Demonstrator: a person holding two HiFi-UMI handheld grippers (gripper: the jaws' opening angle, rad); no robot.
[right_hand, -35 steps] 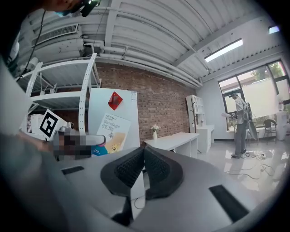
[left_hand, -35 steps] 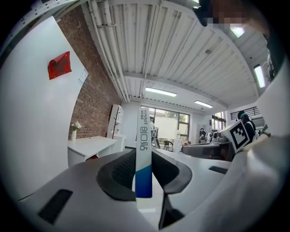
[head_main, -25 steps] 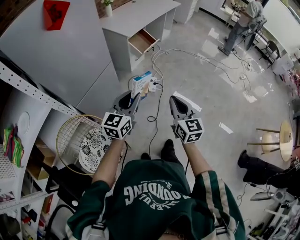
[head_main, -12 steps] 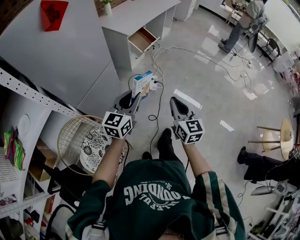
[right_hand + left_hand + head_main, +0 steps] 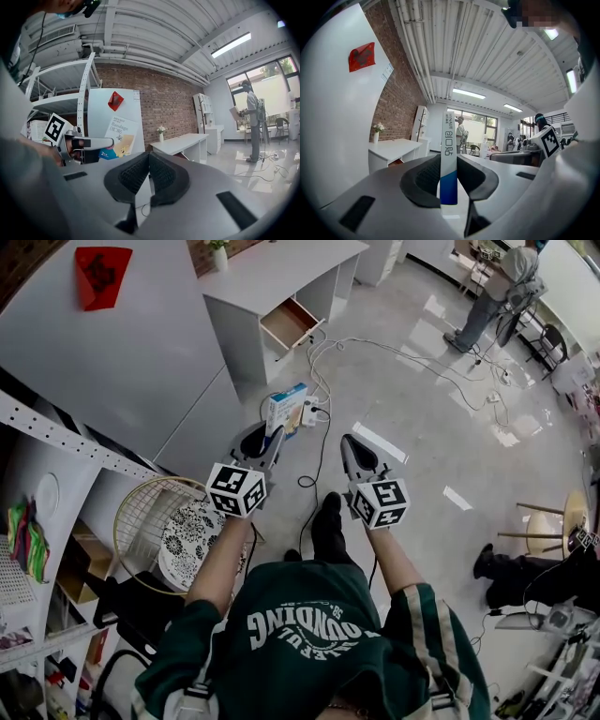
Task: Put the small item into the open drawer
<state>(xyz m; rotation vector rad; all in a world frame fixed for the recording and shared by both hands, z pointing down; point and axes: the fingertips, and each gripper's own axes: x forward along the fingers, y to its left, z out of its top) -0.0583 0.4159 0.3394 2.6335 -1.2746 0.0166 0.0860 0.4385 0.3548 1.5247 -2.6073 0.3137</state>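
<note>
Head view: person holds 2 grippers above floor. Left gripper (image 5: 270,435) jaws pinch small blue-white box (image 5: 284,407), box upright between pads. Right gripper (image 5: 348,441) jaws pressed together, nothing inside. Open drawer (image 5: 289,322) of white desk (image 5: 272,273) far ahead, well apart from box.

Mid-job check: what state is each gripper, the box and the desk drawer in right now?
Left gripper: shut on the white-and-blue flat cardboard box.
Box: held upright, edge-on between the gripper's jaws.
Right gripper: shut, empty.
Wood-lined drawer of the white desk: pulled open, box not yet in it.
</note>
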